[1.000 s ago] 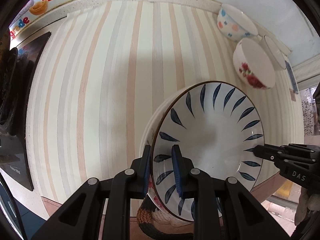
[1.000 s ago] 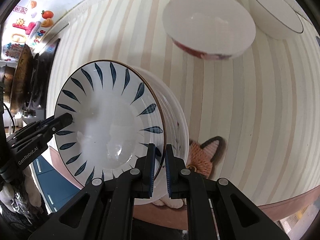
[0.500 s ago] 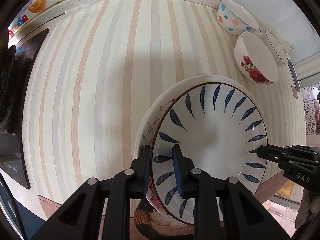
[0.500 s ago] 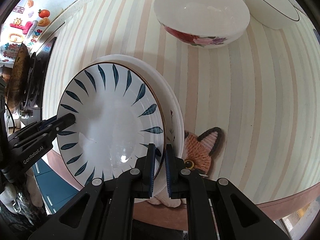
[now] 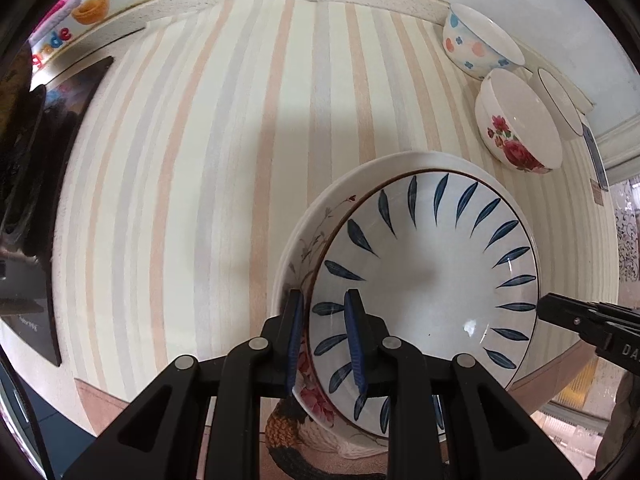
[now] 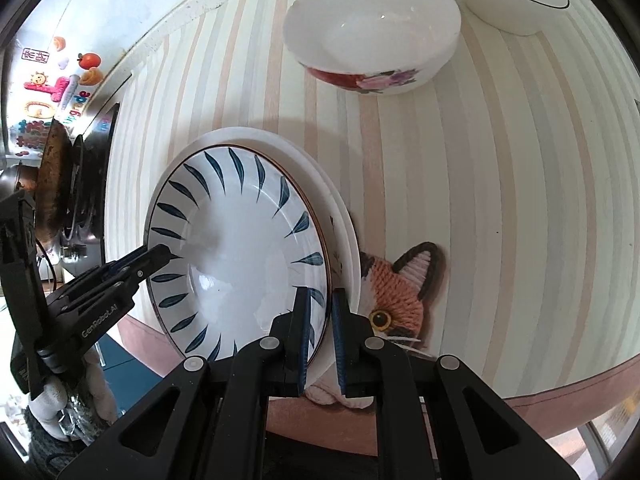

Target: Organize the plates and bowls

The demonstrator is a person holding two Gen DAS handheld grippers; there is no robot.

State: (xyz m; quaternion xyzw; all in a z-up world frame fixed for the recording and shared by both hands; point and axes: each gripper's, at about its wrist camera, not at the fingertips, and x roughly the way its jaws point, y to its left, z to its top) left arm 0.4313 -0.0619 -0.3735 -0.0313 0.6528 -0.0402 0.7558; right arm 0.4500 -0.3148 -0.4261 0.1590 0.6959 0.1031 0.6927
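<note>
blue-leaf plate [image 5: 428, 280] face-up, nested on floral plate [image 5: 316, 236], near worktop [image 5: 240, 120] front edge | left hand-held gripper [image 5: 324, 340] pinching its rim | right hand-held gripper [image 6: 320, 344] clamps opposite rim

Left gripper [image 5: 323, 334] and right gripper [image 6: 320, 322] each clamped on opposite rim of same plate.

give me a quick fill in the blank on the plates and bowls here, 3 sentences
1. The plate held at its rim by both grippers bears a ring of dark ____ leaf marks.
2. It sits on top of a larger ____ plate.
3. The bowl nearest the plates has ____ painted on its outer side.

Missing words: blue; white; flowers
</note>
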